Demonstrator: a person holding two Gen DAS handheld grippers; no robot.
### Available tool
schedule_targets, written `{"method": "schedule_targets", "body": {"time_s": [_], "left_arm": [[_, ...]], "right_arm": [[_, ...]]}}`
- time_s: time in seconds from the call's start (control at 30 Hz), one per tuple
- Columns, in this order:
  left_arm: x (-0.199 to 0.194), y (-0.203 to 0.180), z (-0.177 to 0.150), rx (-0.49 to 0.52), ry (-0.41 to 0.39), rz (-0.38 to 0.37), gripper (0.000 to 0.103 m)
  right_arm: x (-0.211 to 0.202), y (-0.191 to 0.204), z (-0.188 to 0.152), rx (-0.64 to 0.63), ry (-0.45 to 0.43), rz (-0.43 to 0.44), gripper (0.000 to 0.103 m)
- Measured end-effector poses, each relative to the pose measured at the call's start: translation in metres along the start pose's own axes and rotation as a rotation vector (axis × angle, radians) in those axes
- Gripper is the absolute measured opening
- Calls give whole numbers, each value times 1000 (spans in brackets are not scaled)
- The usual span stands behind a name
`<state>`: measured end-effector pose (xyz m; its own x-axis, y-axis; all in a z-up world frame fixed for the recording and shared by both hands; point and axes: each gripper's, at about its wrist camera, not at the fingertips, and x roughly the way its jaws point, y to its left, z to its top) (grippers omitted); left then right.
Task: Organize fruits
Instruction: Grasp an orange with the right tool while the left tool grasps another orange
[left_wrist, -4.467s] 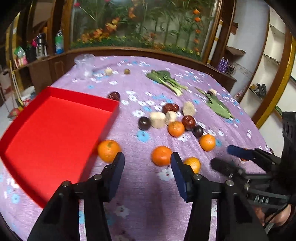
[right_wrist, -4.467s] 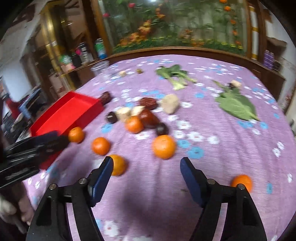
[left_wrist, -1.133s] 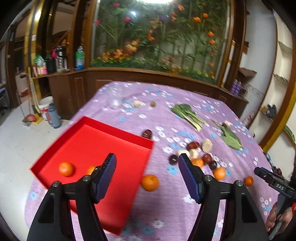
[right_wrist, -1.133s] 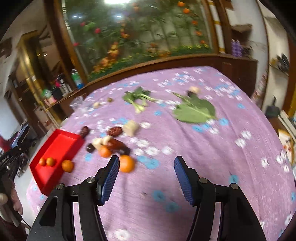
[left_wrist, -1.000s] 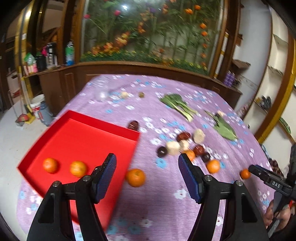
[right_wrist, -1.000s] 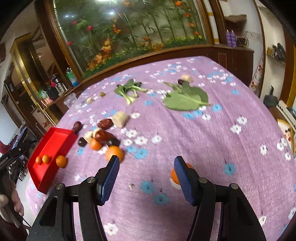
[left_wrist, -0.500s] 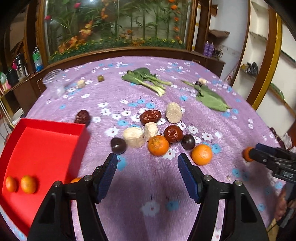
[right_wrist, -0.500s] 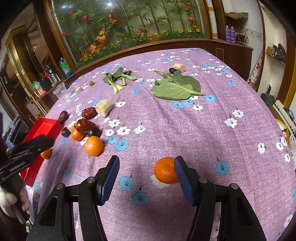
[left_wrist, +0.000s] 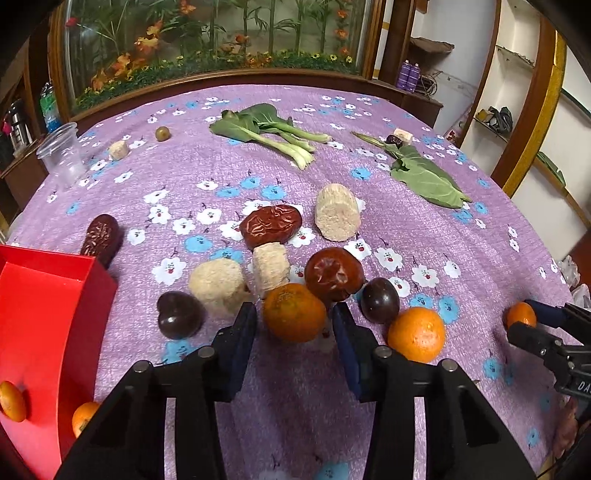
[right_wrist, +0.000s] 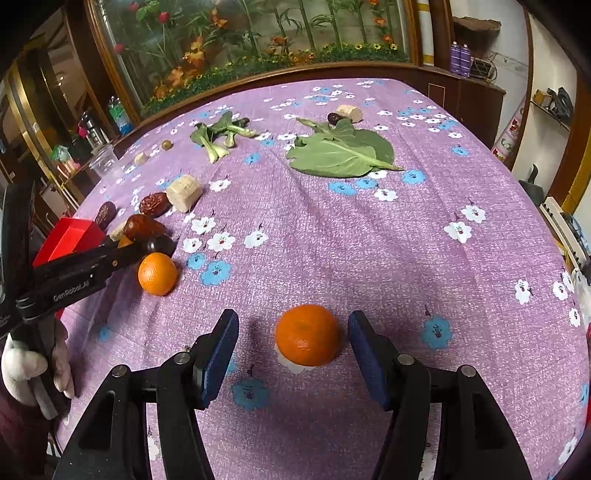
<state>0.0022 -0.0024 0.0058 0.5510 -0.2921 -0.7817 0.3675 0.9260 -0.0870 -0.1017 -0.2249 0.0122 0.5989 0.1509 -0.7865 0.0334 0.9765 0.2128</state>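
Tabletop (left_wrist: 480, 266) under a purple flowered cloth fills both views, and a red tray (left_wrist: 48, 317) sits at its left edge, with two small oranges (left_wrist: 11, 400) lying inside near the tray's near wall.

The left hand-held gripper (left_wrist: 293, 325) is spread wide with an orange (left_wrist: 294, 316) between its blue pads (left_wrist: 242, 328); the pads flank the fruit but a gap shows on each side, so it is not clamped. That orange lies in a cluster, touching a dark red date-like fruit (left_wrist: 334, 273) behind it and just beside a pale cut chunk (left_wrist: 271, 269). A second orange (left_wrist: 415, 334) lies on the cloth just right of the gripper, with a dark plum (left_wrist: 379, 300) between it and the cluster.

The right hand-held gripper (right_wrist: 293, 349) is also wide open, low over the cloth, with another orange (right_wrist: 307, 334) between its fingers and clear of both pads. This fruit lies alone, well apart from the cluster at the left.

Farther back lie a broad green leaf (right_wrist: 343, 151), a bunch of bok choy (left_wrist: 273, 134) and a clear plastic cup (left_wrist: 62, 155) near the far left edge.
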Motion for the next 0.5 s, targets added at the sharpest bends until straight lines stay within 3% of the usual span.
{"method": "schedule_targets", "body": {"time_s": [0.17,0.23,0.3,0.37,0.5], "left_arm": [[2,0,-1,-2,-4,-3,40],[3,0,-1,-5,-6,2,32],[3,1,-2,-13,-7,-4,31],[2,3,-2,-19,-9,-4,30],[-4,8,-2,-42,-23,10,30]], "right_arm": [[3,7,0,-21,7,-8,66],[4,9,1,-28,11,-19,66],[5,9,1,-31,13,-25,64],[5,9,0,-27,16,-33,60],[6,8,-1,-24,28,-49,38]]}}
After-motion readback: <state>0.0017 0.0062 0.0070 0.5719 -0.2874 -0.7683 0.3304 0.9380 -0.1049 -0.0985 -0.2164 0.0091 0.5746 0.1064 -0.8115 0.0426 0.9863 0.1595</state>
